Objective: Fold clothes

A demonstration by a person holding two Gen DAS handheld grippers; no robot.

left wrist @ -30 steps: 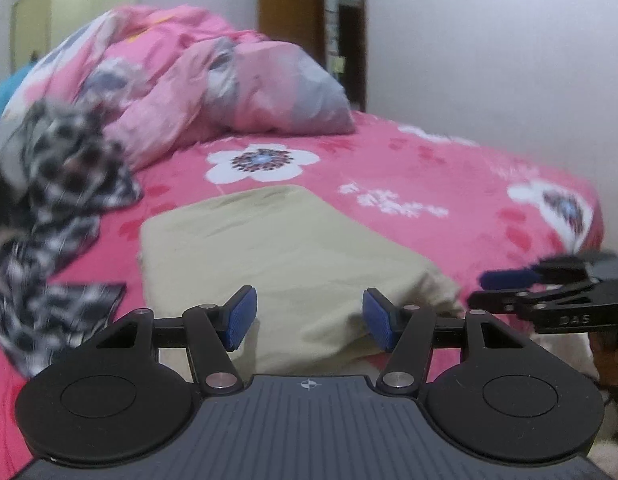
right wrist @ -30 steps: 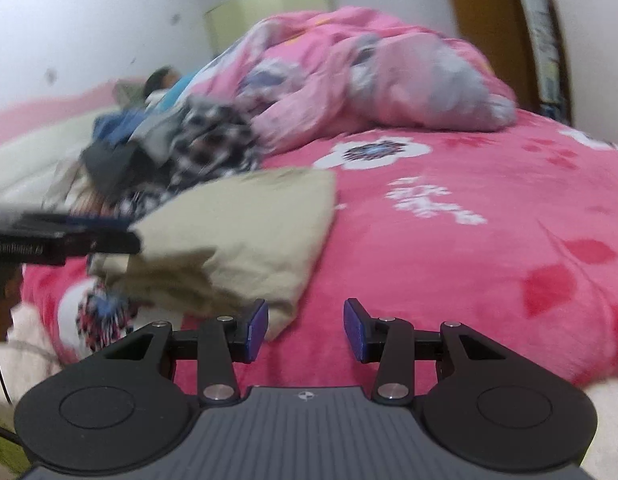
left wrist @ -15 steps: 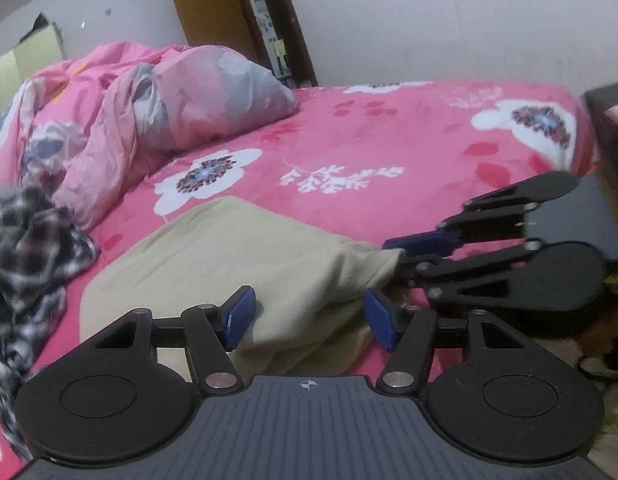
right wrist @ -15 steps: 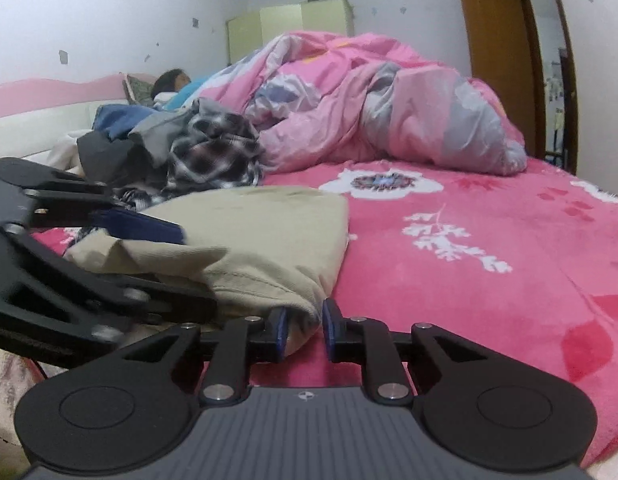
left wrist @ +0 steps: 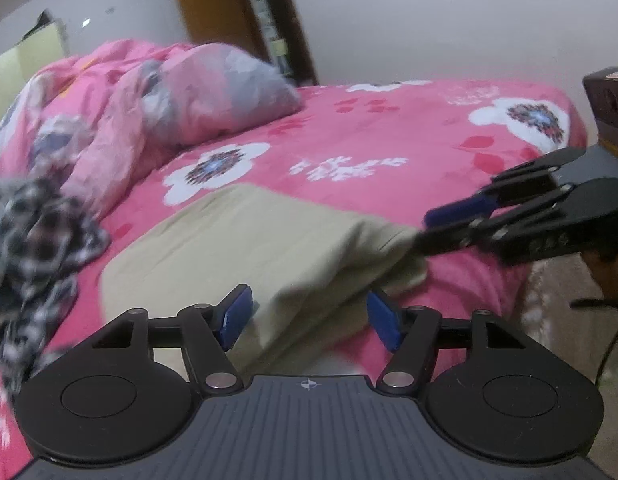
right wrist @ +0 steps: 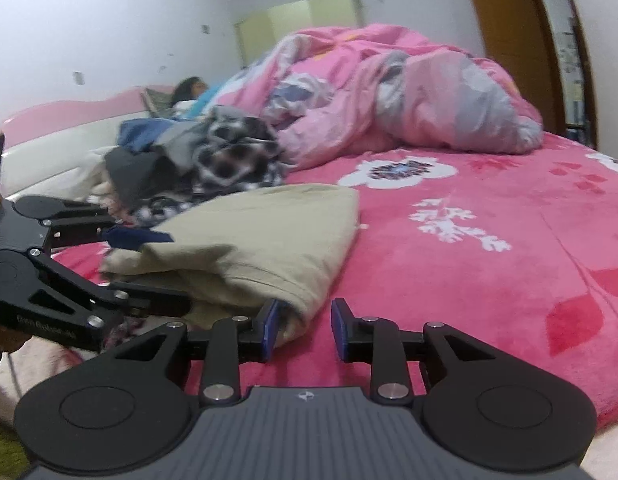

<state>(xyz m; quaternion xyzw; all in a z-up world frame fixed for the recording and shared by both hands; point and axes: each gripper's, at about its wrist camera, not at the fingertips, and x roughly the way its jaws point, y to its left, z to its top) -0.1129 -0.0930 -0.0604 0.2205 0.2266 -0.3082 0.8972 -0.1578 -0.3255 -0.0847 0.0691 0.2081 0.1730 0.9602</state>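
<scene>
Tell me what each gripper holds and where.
Nothing is held. The left gripper and right gripper stand open at the near edge of the beige garment; the right jaws have just been opening.

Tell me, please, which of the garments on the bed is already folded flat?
The beige garment nearest both grippers lies as a flat folded stack; the black-and-white checked one behind it is a crumpled heap.

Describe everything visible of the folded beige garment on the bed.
The beige garment is plain woven-looking cloth, folded into a thick stacked rectangle, lying flat near the edge of the pink floral bedspread. A checked garment lies beside it. The left gripper straddles its near edge, open; the right gripper sits at its corner.
</scene>
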